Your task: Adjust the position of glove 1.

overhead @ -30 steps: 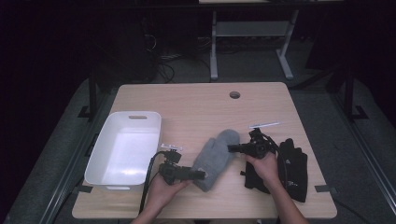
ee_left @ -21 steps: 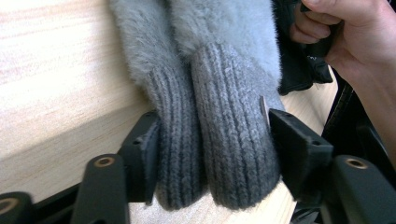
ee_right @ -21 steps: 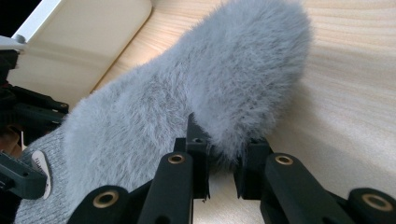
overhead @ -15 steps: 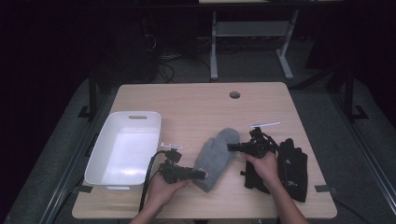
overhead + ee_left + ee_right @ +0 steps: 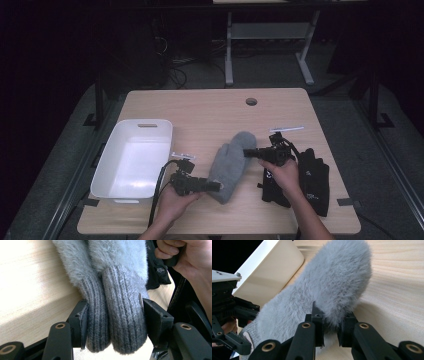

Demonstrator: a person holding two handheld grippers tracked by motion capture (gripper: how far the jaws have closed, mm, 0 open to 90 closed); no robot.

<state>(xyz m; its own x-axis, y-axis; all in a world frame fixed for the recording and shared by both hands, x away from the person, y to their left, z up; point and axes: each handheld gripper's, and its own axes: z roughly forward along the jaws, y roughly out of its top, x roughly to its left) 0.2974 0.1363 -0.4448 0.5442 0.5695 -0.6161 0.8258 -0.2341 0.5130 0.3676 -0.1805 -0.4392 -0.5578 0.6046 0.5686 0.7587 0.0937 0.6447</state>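
Centre of the high view, slightly low: the pair of grey fuzzy mittens [image 5: 231, 161] lies on the wooden table [image 5: 210, 115]. The left gripper [image 5: 214, 186], whose jaws have just been closing, now clamps both ribbed cuffs [image 5: 115, 322]. The right gripper [image 5: 246, 153] pinches the fluffy tip. White bin [image 5: 131, 157] at left, black gloves [image 5: 312, 180] at right.

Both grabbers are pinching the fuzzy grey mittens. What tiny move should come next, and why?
Probably lift the fluffy grey knit mittens slightly and carry them toward the white plastic tub. The left gripper clamps both ribbed cuffs, the right gripper pinches the furry tip, and the tub sits beside them.
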